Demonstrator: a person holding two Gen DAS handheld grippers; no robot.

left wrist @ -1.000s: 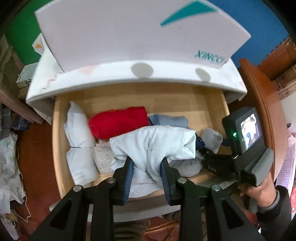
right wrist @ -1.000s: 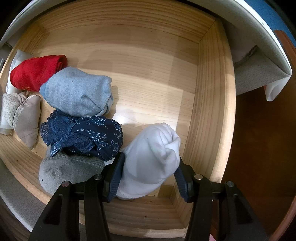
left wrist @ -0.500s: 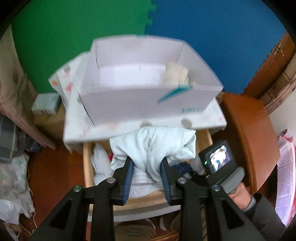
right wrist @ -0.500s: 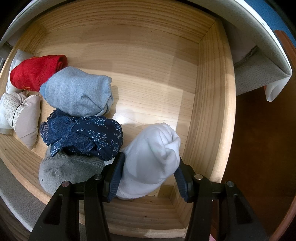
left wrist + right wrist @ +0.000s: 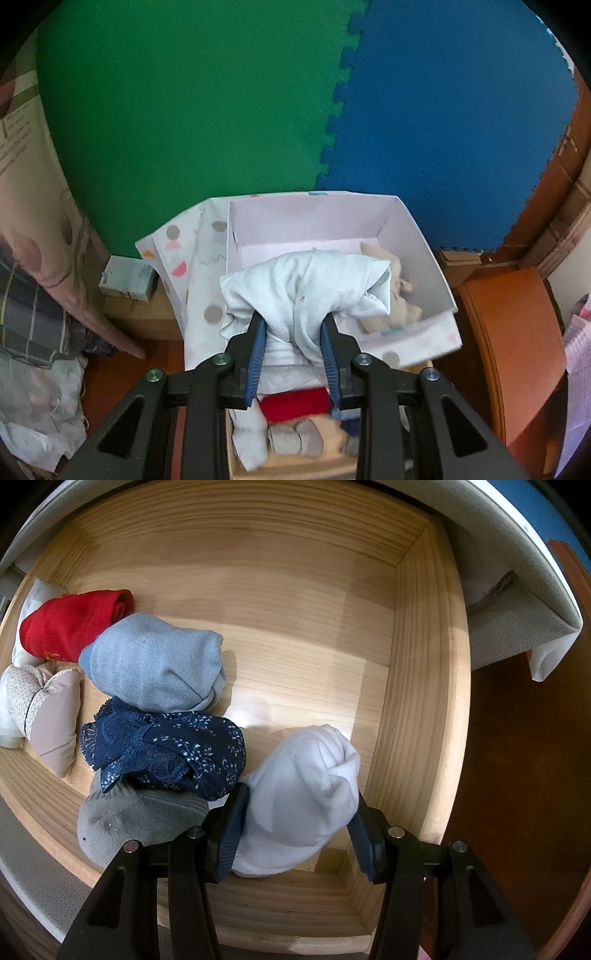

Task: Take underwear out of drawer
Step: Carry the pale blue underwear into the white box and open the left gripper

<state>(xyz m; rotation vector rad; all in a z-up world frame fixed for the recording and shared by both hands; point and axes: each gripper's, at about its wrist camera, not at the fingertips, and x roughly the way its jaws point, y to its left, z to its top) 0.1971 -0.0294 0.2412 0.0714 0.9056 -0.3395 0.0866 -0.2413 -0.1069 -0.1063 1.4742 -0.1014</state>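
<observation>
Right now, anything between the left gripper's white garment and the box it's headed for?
Nothing visible. The left gripper is shut on the white garment, held up in front of the open white box. The box has no lid on; only a beige garment lies at its right side, with bare floor to the left.

Left hand-held gripper (image 5: 291, 349): we hold it raised and pointing forward, its two blue-padded fingers (image 5: 255, 350) closed in on a pale bundle of underwear (image 5: 306, 291) that bulges out above them. Right hand-held gripper (image 5: 295, 834): we hold it low and angled downward, its fingers (image 5: 231, 834) set on either side of a white rolled piece (image 5: 303, 797), both pads touching the cloth.
</observation>
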